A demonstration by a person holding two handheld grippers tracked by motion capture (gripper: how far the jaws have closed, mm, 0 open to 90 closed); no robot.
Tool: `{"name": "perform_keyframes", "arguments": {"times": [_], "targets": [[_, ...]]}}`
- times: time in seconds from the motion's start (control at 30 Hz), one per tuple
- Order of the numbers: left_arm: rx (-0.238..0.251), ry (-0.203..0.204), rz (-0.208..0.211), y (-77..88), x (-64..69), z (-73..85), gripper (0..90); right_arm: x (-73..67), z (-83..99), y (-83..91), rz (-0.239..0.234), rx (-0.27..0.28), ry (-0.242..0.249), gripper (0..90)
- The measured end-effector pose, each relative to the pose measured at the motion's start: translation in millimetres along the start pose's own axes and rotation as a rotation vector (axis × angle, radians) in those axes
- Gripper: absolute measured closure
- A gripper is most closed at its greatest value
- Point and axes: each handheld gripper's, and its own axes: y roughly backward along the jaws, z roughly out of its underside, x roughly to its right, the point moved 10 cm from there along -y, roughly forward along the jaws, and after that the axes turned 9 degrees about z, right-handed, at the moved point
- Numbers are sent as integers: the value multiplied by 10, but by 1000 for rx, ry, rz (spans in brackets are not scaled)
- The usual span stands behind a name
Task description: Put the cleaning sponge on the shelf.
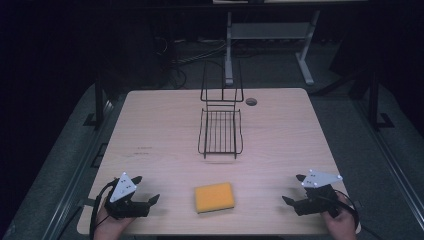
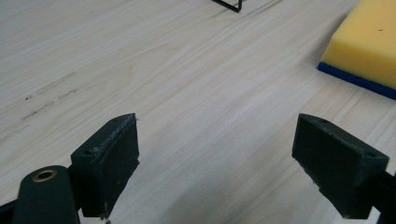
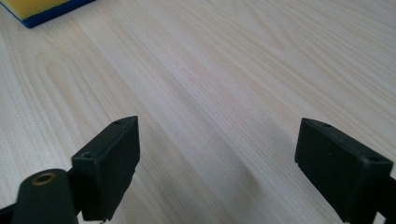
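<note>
High view: a yellow sponge [image 1: 214, 197] is lying flat on the wooden table [image 1: 165, 130], near the person's edge, and it is serving as the landmark here. The left gripper [image 1: 148, 189] is sitting well to the sponge's left, jaws spread wide and pinching nothing, held by a hand [image 1: 107, 222] coming in from below. The right gripper [image 1: 294, 189] is sitting well to the sponge's right, jaws likewise spread and empty, its hand [image 1: 340, 222] gripping from behind. A black wire rack [image 1: 220, 131] is standing beyond the sponge, toward the far edge, well apart from it. Left gripper view: the two black jaws are standing wide apart over bare wood; the sponge [image 2: 369, 44], yellow over a blue underside, is lying ahead and off to the upper right. Right gripper view: the jaws are gaping over bare wood too, with the sponge's corner [image 3: 44, 9] showing at the upper left, clear of both jaws.
</note>
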Motion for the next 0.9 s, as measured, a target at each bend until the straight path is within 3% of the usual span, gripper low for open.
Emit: {"name": "perform_keyframes", "arguments": {"times": [0.6,0.9], "targets": [[8,-26,34,-33,75,-49,140,-24,-7,-4,-2,2,10,138],[0,-58,60,-55,176,-120,136,-40,-14,6,-2,2,18,138]]}}
